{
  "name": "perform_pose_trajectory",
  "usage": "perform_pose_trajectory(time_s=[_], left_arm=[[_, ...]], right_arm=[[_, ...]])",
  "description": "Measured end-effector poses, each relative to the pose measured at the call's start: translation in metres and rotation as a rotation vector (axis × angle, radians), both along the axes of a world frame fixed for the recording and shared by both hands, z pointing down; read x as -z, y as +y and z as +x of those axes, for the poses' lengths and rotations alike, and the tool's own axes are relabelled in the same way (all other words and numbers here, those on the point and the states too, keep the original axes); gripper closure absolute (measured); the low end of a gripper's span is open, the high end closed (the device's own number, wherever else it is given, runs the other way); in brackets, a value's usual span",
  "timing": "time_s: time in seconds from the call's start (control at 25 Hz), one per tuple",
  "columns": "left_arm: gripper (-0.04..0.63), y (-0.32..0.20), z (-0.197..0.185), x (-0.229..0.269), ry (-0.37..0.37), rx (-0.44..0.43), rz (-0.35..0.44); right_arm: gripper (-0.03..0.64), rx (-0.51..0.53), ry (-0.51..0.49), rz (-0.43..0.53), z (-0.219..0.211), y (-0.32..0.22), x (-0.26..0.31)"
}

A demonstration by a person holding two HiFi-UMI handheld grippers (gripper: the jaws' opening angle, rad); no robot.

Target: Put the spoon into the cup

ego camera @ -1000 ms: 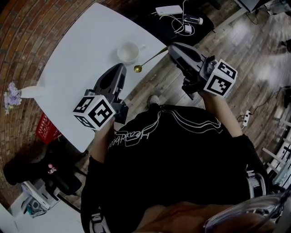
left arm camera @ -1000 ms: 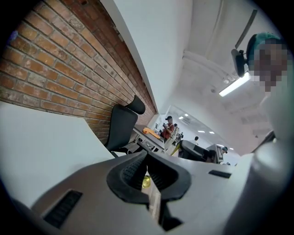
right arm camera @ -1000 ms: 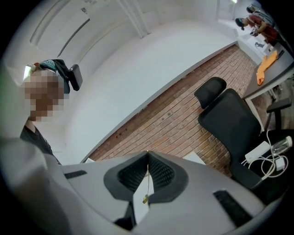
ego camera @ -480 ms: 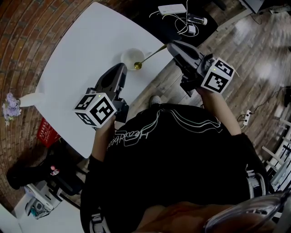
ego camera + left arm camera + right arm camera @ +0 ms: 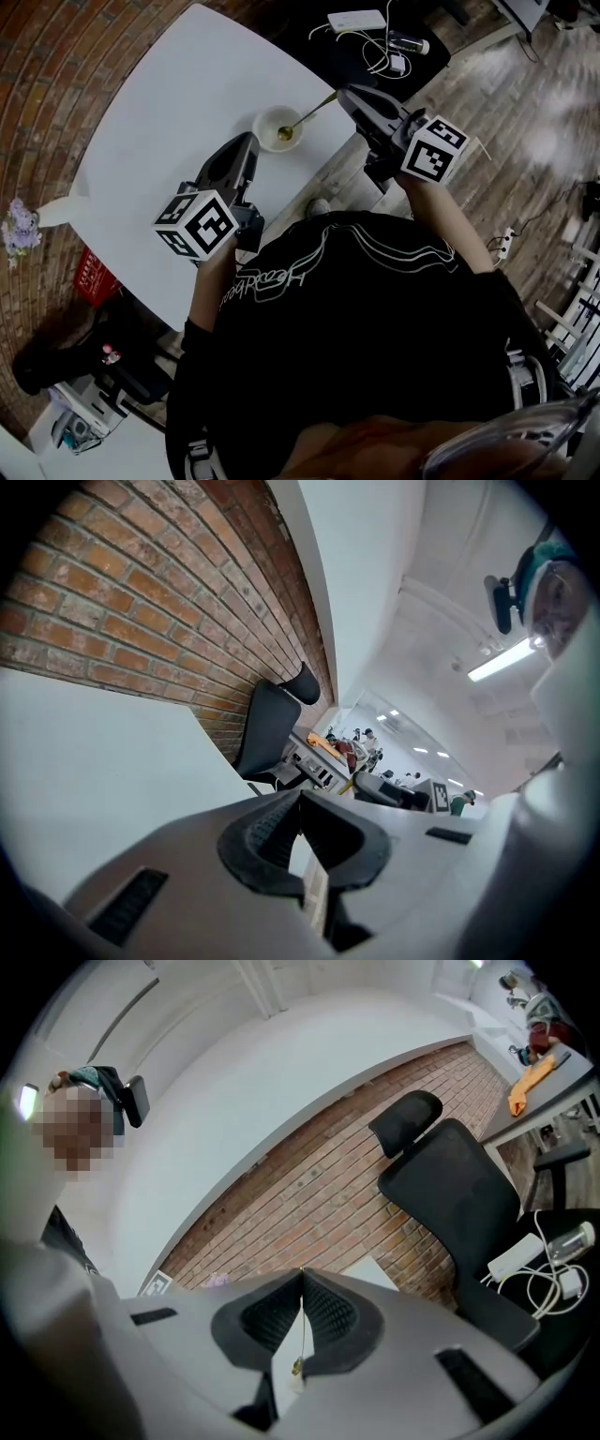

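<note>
1. The right gripper (image 5: 345,94) has its jaws clamped on the spoon (image 5: 307,115) handle. The bowl reaches ahead of them into the cup (image 5: 263,121) mouth.
2. Best to lower until the bowl seems to bottom out, then release gently so the handle leans on the rim.
3. The left gripper (image 5: 246,141) has its jaws together, empty, with the cup just ahead.

The spoon (image 5: 309,114) was thin, gold-toned metal with a glossy shine, and the cup (image 5: 266,124) looked like smooth white glazed ceramic on the matt white table (image 5: 178,112). The left gripper (image 5: 248,139) and the right gripper (image 5: 343,94) had smooth, matt grey plastic shells with black ribbed, rubbery pads (image 5: 270,1321). The floor (image 5: 525,103) was worn wood plank, and the brick wall (image 5: 37,75) was rough and red.
</note>
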State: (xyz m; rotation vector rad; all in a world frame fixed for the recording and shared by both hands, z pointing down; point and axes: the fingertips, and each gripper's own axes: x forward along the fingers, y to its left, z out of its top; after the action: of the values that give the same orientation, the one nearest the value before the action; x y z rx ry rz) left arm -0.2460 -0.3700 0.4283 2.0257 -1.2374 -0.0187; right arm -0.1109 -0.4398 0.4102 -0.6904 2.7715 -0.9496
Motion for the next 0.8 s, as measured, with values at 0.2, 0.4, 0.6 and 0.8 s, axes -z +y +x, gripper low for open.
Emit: perform_pose_trajectory(time_s=[0.2,0.4,0.6,0.8], left_arm=[[0.591,-0.002,-0.008,-0.005,0.008,0.01,-0.01],[0.591,-0.004,-0.017,-0.011,0.013,0.023,-0.025],[0.591,-0.003,-0.023,-0.017,0.027,0.033,-0.037],[0.591,-0.002,-0.025,-0.019,0.033,0.047,-0.038]], right_arm=[[0.617,0.017,0.035,-0.021,-0.013,0.0,-0.019],[0.617,0.035,0.072,-0.03,-0.026,0.0,-0.034],[0.617,0.042,0.115,-0.037,-0.035,0.0,-0.049],[0.617,0.046,0.136,-0.05,-0.037,-0.001,-0.063]])
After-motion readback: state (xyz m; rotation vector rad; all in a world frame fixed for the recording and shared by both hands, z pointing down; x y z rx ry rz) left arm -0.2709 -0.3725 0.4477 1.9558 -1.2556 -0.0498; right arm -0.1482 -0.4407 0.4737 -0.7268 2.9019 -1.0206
